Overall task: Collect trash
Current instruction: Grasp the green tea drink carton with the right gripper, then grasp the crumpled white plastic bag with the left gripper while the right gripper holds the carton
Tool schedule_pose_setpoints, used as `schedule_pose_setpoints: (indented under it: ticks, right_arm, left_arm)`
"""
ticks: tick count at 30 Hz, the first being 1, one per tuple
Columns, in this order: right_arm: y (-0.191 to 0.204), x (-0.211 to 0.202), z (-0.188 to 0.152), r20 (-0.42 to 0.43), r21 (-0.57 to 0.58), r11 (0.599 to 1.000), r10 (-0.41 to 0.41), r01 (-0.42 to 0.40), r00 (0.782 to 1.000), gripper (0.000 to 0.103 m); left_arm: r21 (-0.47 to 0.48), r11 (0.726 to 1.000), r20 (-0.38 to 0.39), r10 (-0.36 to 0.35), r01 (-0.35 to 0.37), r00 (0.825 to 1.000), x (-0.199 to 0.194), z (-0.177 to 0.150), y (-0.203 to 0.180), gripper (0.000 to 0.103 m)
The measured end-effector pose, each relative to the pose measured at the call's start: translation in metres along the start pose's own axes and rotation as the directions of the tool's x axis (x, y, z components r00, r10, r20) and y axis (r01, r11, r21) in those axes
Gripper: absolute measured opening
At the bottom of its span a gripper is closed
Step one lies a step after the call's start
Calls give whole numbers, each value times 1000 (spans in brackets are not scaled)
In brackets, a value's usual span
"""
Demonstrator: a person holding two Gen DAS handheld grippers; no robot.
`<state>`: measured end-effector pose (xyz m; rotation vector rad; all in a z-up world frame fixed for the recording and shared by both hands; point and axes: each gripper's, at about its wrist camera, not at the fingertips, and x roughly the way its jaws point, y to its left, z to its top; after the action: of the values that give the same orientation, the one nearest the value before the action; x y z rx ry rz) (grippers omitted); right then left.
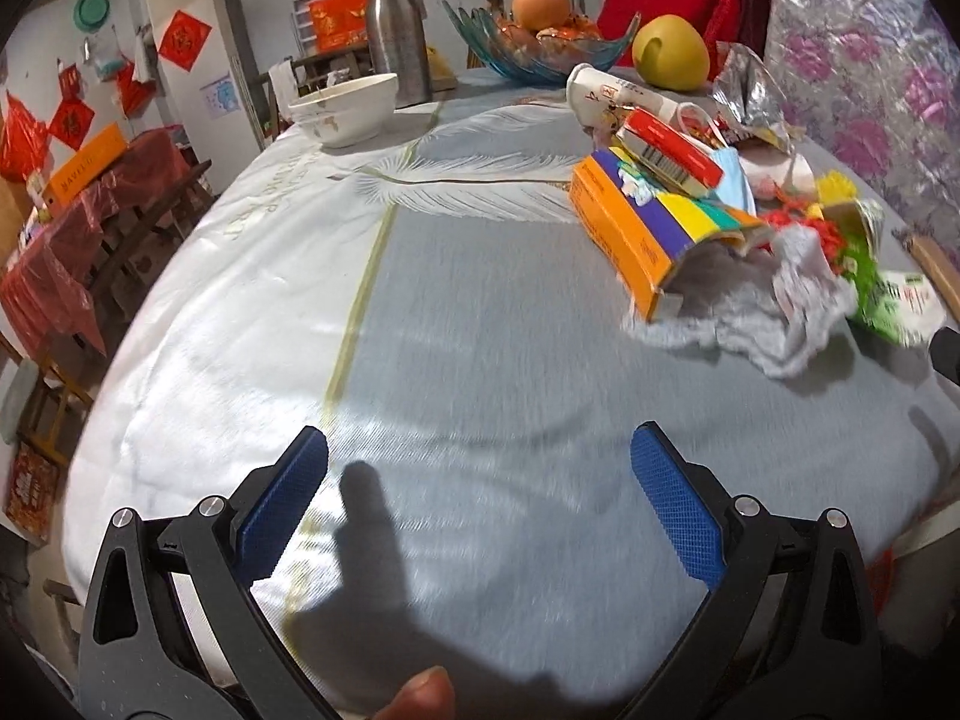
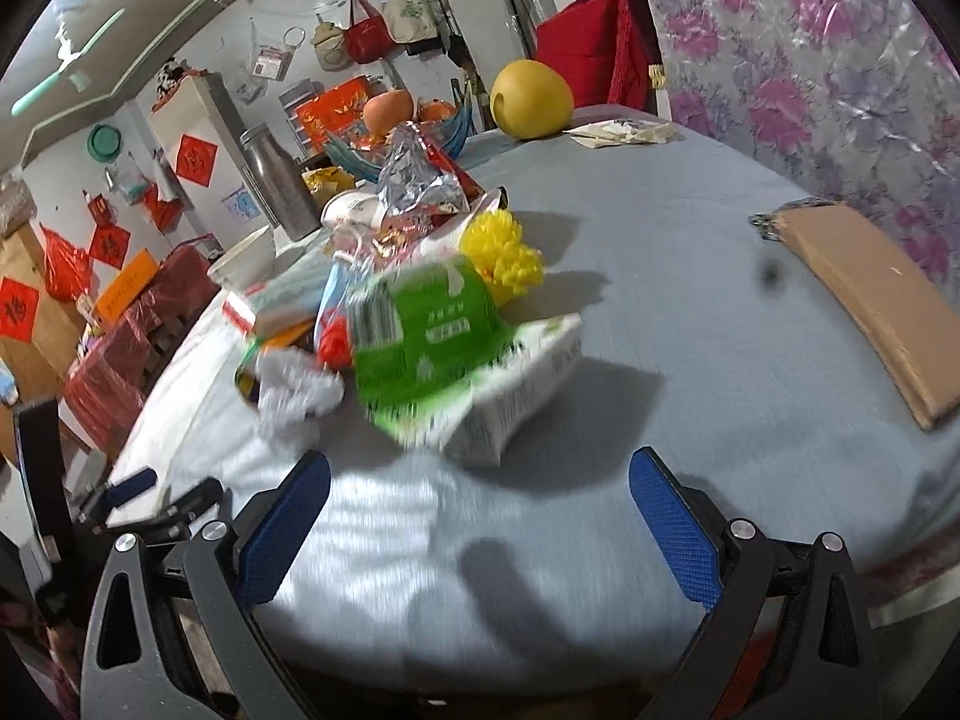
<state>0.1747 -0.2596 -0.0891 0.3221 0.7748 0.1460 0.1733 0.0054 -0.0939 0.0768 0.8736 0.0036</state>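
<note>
**Cloth-covered table, trash heaped at right**

Grey-and-white tablecloth [image 1: 456, 324] under a trash pile [image 1: 720, 204]: orange box [image 1: 618, 234], crumpled tissue [image 1: 786, 306], green carton [image 2: 420, 336], foil bag [image 2: 420, 180], yellow pompom [image 2: 501, 252]. Far behind: bowl [image 1: 345, 108], steel flask [image 1: 396, 30], pomelo [image 1: 672, 51]. Right, near: cardboard [image 2: 870, 300]. Left gripper [image 1: 480, 480] and right gripper [image 2: 480, 498] spread wide, empty, near the pile. Carton print blurred.

A white bowl [image 1: 345, 108] stands just beside a steel flask [image 1: 396, 30] on the worktop [image 1: 480, 330]. A pomelo [image 1: 671, 52] lies beside the glass fruit dish [image 1: 528, 51]; cardboard [image 2: 870, 300] lies well apart.
</note>
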Motion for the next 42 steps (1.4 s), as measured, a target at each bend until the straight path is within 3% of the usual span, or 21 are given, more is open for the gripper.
schedule_pose_setpoints:
  ticks: [2,9,17,19,25,33,42]
  right_arm:
    - [1,10,8,-7,5,1000,8,-8,1000,98]
    - [11,34,20,-26,7,1000,24,-24,999,98]
    - [22,56,32,-30,-39,998,-52,50,998,98]
    - [16,51,29,-5,-42,997,-65,64,998,82]
    - [-6,29,24,54,-34,998,-51,53,997,80]
    - [-15,-7,14,90,-45,999,-2,6,996,80]
    - [-33,-14,-3,61,-34,999,-24,27,998,80]
  left_arm:
    - [-54,998,10,-35,35,999,3,-1,6,97]
    - [-19,999,99,-38,40,994,1,-11,4,98]
    - [-14,998,149,-57,60,987,-4,-19,5,97]
    - [-2,997,142,-72,73,987,-6,-20,5,97]
    - [8,996,150,-87,87,985,-9,-25,4,97]
    - [8,978,121,-209,210,970,-13,-14,-7,97]
    - [122,934,109,-348,335,931,-16,16,-63,97]
